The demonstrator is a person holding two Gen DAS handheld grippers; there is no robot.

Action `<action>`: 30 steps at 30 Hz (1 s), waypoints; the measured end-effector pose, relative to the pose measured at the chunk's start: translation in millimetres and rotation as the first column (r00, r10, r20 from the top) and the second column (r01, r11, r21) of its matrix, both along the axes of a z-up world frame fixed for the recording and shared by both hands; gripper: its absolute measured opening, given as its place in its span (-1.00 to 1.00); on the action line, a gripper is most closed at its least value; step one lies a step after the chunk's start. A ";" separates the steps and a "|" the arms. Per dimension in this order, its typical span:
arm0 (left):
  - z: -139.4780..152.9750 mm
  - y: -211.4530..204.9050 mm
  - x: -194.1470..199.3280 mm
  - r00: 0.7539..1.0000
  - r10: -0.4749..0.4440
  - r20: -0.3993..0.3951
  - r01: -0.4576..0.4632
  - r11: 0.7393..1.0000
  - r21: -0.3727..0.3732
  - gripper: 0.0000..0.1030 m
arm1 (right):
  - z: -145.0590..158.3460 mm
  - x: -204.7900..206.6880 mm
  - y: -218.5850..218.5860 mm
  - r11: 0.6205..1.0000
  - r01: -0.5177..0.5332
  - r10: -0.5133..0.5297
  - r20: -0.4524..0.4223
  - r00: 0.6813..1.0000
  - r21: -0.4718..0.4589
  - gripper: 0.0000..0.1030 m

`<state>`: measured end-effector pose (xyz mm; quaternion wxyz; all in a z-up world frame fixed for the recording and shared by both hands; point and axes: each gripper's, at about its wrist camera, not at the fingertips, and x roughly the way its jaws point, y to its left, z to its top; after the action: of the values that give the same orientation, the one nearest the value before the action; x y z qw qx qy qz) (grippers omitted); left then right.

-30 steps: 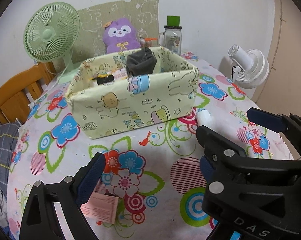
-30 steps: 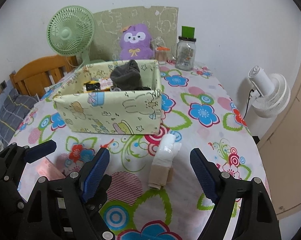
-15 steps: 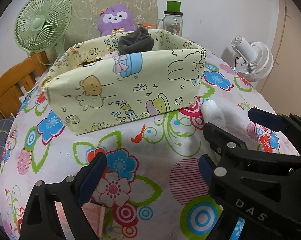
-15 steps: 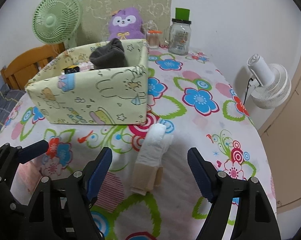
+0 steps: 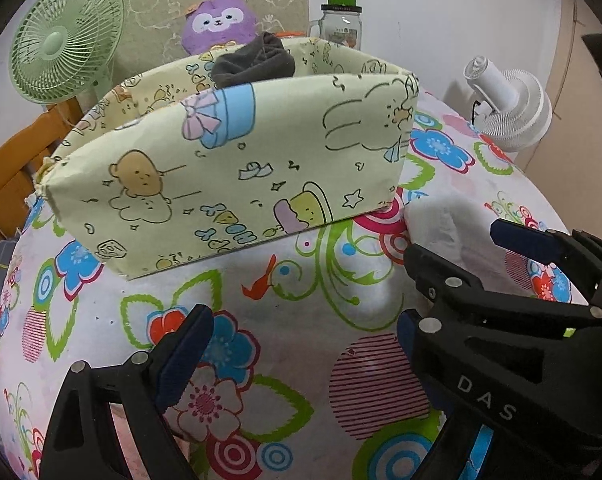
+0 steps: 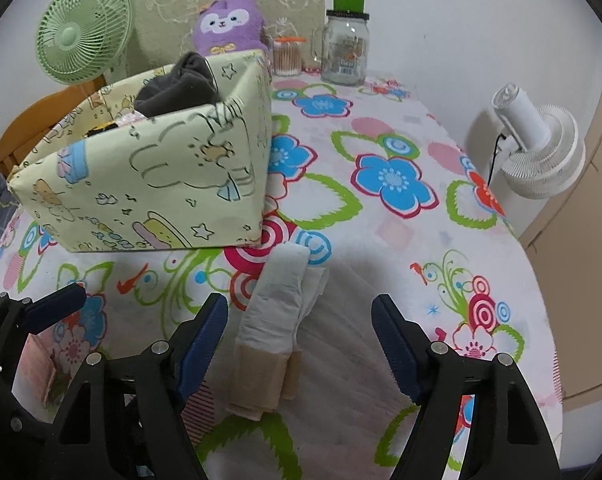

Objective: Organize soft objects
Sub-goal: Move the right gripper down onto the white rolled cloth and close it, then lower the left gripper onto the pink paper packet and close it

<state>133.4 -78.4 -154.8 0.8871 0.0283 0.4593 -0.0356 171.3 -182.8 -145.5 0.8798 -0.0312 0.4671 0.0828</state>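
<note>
Socks, a white pair with tan cuffs folded into one long bundle, lay on the flowered tablecloth just in front of the box's near right corner, one end almost touching it. The right gripper straddled the bundle with its jaws wide though they had just been closing, the pads clear of the cloth on both sides. The left gripper hung in front of the box, jaws wide and empty over bare tablecloth, a pink cloth just to its left. The likeliest slip was a pinch that caught only the top sock, so the pair would unfold on lifting. Closing too low could snag the tablecloth and drag the box. The dark sock already heaped in the box's right end left little room there.
</note>
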 end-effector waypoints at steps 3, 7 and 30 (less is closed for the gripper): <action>-2.7 -1.1 1.7 1.000 -0.004 -0.011 0.005 1.000 0.005 0.83 | -5.0 4.4 -0.3 1.000 0.003 -0.003 -0.019 1.000 -0.008 0.50; -6.8 -1.9 4.9 1.000 -0.006 -0.028 0.007 1.000 0.009 0.83 | -8.6 5.5 3.3 1.000 -0.005 0.005 -0.035 0.999 -0.007 0.02; 4.5 25.6 -28.8 1.000 0.010 0.019 -0.010 1.000 0.013 0.83 | 9.5 -30.1 32.7 0.997 -0.076 0.077 -0.009 0.997 0.032 -0.52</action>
<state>104.7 -52.8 -150.3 0.8913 0.0321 0.4514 -0.0279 141.2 -150.1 -136.0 0.8739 -0.0349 0.4687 0.1238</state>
